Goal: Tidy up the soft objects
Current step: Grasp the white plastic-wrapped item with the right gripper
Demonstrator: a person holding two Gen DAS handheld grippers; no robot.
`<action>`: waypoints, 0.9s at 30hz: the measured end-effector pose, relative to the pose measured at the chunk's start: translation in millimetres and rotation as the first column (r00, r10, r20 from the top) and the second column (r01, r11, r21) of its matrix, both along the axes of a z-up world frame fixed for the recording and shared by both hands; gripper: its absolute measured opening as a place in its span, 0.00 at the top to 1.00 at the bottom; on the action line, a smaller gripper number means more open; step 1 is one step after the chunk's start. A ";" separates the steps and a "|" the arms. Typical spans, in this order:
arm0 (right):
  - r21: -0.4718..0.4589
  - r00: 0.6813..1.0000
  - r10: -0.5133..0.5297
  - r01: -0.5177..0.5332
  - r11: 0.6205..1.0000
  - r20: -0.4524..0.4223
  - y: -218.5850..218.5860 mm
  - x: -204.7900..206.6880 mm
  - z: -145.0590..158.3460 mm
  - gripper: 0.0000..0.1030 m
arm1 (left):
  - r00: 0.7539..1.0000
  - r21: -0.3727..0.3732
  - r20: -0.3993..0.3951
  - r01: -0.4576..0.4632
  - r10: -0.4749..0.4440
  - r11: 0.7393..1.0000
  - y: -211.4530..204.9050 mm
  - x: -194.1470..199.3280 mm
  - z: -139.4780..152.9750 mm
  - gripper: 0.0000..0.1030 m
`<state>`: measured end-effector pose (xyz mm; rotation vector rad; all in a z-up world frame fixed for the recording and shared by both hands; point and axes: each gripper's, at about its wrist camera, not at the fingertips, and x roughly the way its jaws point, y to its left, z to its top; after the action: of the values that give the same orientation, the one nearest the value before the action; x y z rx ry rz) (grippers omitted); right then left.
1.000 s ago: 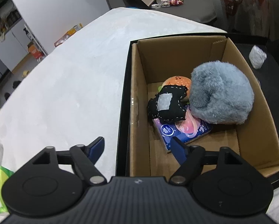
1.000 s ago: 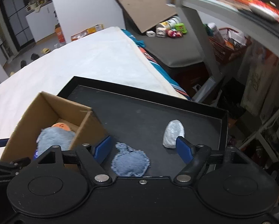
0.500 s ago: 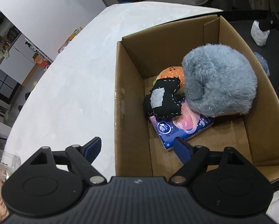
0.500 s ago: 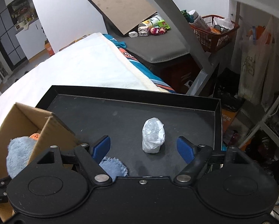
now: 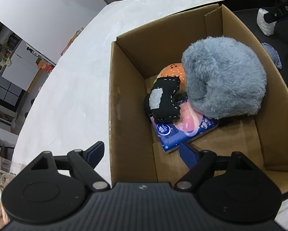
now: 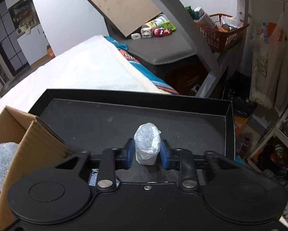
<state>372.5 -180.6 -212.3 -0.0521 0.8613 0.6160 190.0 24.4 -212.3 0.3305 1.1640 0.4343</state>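
Note:
A cardboard box (image 5: 128, 115) holds a fluffy blue-grey plush (image 5: 223, 77), an orange burger plush (image 5: 172, 72), a black stitched felt piece (image 5: 163, 102) and a blue tissue pack (image 5: 174, 132). My left gripper (image 5: 142, 152) is open and empty, astride the box's near left wall. My right gripper (image 6: 147, 154) is shut on a white crumpled plastic bundle (image 6: 146, 144) on the black tray (image 6: 136, 94). That bundle also shows in the left wrist view (image 5: 265, 24). A denim pad (image 5: 272, 54) lies on the tray beside the box; its edge shows under the right gripper (image 6: 93, 175).
The box (image 6: 18, 146) stands at the tray's left end, on a white-covered surface (image 5: 70, 88). Behind the tray are a grey shelf frame (image 6: 198, 38), a red basket (image 6: 221, 32) and small toys (image 6: 155, 30). Clear plastic cups (image 5: 1, 169) sit at the lower left.
My right gripper moved forward over the white bundle and closed its fingers on it. My left gripper drifted closer over the box, still open.

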 end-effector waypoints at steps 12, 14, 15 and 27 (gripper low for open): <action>-0.019 1.000 -0.013 0.013 1.000 -0.015 -4.5 -7.8 9.4 0.73 | 1.000 0.010 0.008 -0.007 0.007 1.000 -0.7 0.5 2.8 0.19; -0.024 1.000 -0.008 0.008 1.000 -0.015 -4.5 -11.6 12.1 0.73 | 1.000 0.009 0.015 -0.007 0.007 1.000 -0.7 -0.4 3.7 0.19; -0.030 1.000 0.001 -0.001 1.000 -0.008 -4.1 -14.7 13.8 0.73 | 1.000 0.006 0.018 -0.008 0.008 1.000 -0.6 -0.7 4.4 0.19; -0.061 0.999 0.025 -0.027 0.998 -0.031 -2.2 -36.3 36.8 0.73 | 0.999 -0.037 0.053 -0.007 0.009 0.999 6.2 -7.5 10.0 0.19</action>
<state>336.2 -182.8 -175.5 -0.1100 0.9102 0.6161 182.5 30.6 -202.3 0.2809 1.1206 0.4259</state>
